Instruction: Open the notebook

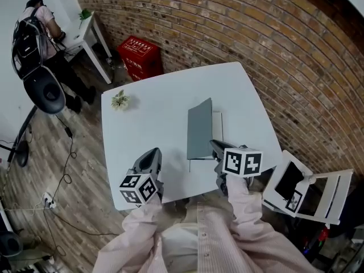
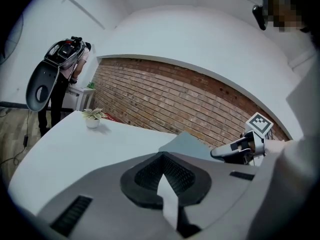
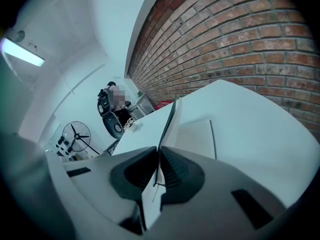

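On white table (image 1: 148, 124) before you: notebook (image 1: 216, 131), long axis running away toward brick wall (image 1: 227, 33). Your right gripper (image 1: 216, 147) pinches raised grey cover (image 1: 199, 127). Left gripper (image 1: 153, 154) jaws together, empty. Only right gripper view shows cover edge-on.

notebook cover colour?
Plain dull grey-green, no pattern. The notebook cover shows best in the head view.

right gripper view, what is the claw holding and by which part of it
The right claw is shut on the notebook cover, pinching its edge at the near end; the cover stands raised off the pages.
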`<state>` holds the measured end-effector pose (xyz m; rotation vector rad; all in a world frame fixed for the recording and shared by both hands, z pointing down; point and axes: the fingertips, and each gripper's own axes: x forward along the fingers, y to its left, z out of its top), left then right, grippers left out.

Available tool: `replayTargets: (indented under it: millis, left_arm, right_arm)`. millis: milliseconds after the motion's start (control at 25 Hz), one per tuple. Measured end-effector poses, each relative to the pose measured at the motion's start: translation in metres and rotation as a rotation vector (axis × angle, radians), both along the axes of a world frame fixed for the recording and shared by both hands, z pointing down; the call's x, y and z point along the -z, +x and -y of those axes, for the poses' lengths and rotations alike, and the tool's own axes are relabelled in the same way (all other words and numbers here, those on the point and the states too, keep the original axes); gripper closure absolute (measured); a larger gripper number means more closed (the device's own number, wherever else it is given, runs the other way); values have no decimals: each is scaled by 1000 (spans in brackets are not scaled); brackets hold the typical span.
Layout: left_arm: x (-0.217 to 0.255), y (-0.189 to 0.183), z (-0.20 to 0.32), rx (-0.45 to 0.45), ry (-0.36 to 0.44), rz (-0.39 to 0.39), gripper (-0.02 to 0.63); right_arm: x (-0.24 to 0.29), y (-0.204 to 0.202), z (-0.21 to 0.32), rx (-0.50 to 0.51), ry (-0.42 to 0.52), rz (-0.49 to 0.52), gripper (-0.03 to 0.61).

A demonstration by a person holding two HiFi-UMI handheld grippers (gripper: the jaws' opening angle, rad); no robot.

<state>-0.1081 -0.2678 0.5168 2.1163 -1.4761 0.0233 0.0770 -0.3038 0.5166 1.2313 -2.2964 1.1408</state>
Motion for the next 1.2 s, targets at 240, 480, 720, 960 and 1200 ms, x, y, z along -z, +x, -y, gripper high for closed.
replayTargets:
  millis: [240, 480, 720, 960, 1200]
  left_arm:
    - [9, -30, 0, -63, 26, -10, 621]
    - [7, -44, -6, -127, 22, -23, 621]
    - [6, -66, -12, -159, 23, -22, 621]
    - [4, -86, -18, -186, 23, -18, 621]
    - [3, -103, -24, -206, 26, -13, 621]
  right_arm:
    - [15, -28, -1, -20, 54, -83, 548]
    - [21, -46, -4, -57, 96, -162, 548]
    - [25, -67, -4, -70, 128, -229, 548]
    - [23, -91, -5, -62, 165, -304, 548]
    - [17, -116, -6, -53, 188, -351, 548]
